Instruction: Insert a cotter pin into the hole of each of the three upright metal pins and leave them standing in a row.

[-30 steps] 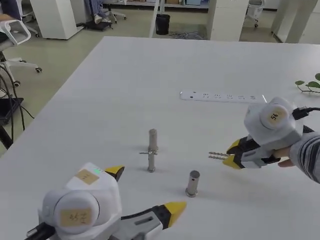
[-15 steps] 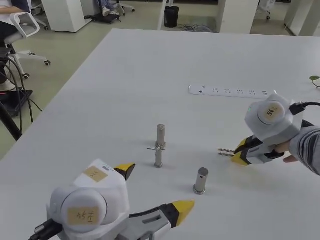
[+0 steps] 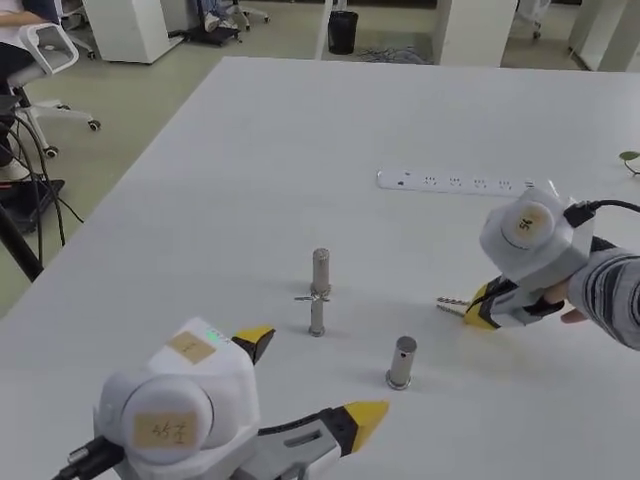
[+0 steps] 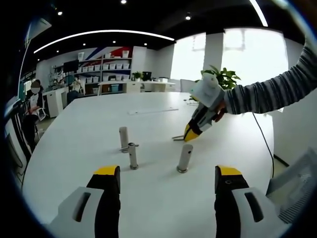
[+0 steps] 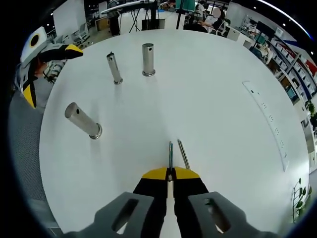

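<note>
Though my right claw has tipped down a touch, nothing new is fitted — its cotter pin is still pinched tight, well short of the metal pins.
I count three metal pins upright on the tabletop — two close together, a third apart; two cotter pins, one apparently already through a paired pin, so two holes likely remain. Left claw gapes wide, empty.
</note>
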Tool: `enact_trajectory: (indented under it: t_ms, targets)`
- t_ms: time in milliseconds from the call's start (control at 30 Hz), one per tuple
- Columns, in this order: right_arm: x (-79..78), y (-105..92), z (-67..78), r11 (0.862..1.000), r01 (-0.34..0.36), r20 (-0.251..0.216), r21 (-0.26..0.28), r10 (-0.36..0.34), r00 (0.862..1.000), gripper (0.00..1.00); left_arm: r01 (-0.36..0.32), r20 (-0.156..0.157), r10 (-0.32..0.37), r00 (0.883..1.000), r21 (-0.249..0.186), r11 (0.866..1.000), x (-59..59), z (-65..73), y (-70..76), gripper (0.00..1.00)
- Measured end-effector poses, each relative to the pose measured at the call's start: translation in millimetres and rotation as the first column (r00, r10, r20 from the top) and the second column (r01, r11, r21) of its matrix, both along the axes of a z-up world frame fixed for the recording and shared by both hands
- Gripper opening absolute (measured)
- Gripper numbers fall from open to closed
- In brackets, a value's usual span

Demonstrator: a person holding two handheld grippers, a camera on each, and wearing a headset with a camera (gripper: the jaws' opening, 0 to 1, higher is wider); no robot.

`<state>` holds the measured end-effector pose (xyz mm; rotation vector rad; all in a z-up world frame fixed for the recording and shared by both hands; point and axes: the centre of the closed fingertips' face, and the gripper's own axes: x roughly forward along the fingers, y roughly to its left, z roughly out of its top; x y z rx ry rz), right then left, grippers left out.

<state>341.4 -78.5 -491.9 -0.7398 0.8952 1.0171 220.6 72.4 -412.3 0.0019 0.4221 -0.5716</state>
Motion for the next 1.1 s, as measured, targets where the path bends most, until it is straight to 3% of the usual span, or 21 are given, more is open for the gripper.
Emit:
enact_trajectory:
  t_ms: [233, 467, 633, 800, 933, 1100]
  targets:
    - [-1.5, -0.4, 12.7, 0.999, -0.009, 0.06, 0.034, 0.007, 0.998, 0.0, 0.018, -0.007, -0.018, 1.0, 0.01, 1.0, 0.7, 1.4, -0.6, 0.72]
    - [-12.8, 10.1, 43.4, 0.992, -0.093, 0.163, 0.084, 0.079, 0.983, 0.0, 0.047, -0.007, -0.047, 0.999, 0.012, 0.999, 6.4, 9.8, -7.1, 0.64]
    - [-28.0, 18.9, 64.5, 0.985, -0.149, 0.23, 0.087, 0.126, 0.965, 0.0, 0.07, -0.03, -0.071, 0.997, -0.033, 0.997, 8.8, 17.0, -15.2, 0.53]
    - [-46.8, 29.4, 81.9, 0.972, -0.218, 0.284, 0.092, 0.184, 0.941, 0.0, 0.104, -0.04, -0.106, 0.994, -0.05, 0.993, 7.8, 20.8, -21.6, 0.5]
    - [-60.7, 37.4, 90.0, 0.958, -0.27, 0.315, 0.094, 0.229, 0.921, 0.0, 0.114, -0.055, -0.12, 0.991, -0.1, 0.988, 6.0, 24.7, -26.6, 0.46]
    - [-75.7, 46.0, 96.4, 0.947, -0.309, 0.336, 0.085, 0.265, 0.904, 0.0, 0.132, -0.046, -0.138, 0.989, -0.117, 0.984, 6.3, 30.5, -32.7, 0.41]
